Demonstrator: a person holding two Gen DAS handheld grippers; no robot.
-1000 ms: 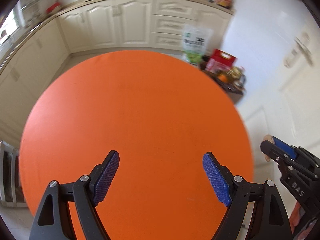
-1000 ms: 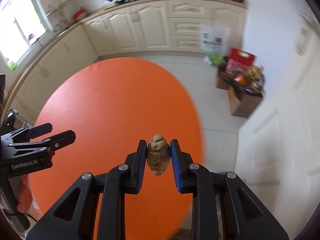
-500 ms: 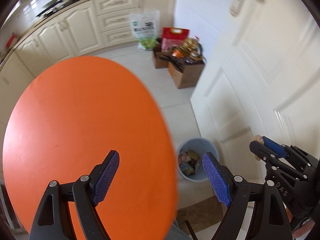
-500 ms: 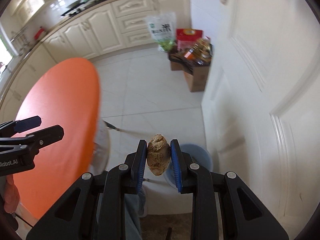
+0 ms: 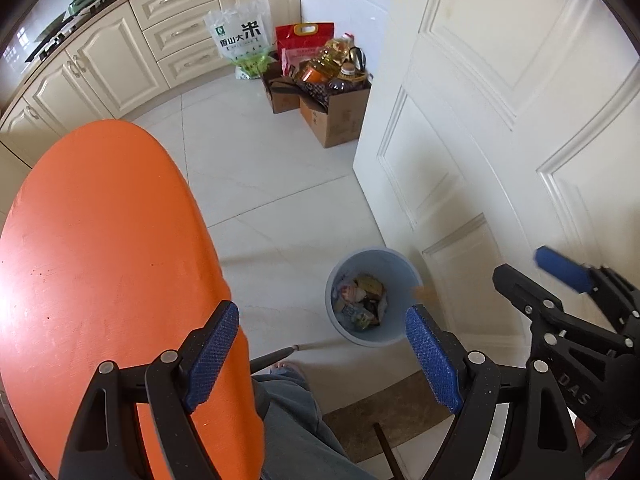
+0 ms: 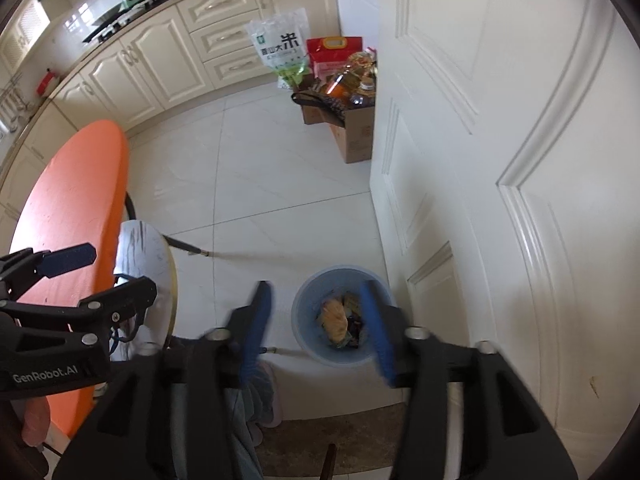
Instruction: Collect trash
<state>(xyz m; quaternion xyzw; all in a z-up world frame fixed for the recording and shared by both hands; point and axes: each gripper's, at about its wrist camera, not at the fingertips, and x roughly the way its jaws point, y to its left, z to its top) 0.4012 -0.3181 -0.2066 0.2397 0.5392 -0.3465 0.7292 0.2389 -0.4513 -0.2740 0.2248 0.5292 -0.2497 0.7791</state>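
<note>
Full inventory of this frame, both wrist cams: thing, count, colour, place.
bin: 1, pale blue, on floor by door, trash inside
brown lump: 1, tan, blurred, over bin opening, free of the jaws
table: 1, orange, round, left
door: 1, white, right
boxes: 2, brown cardboard, by door, hold bottles
rice bag: 1, white-green, against cabinets
red bag: 1, behind boxes
cabinets: cream, far wall
left gripper: black, blue pads, open, empty
right gripper: jaws just opening, above bin
</note>
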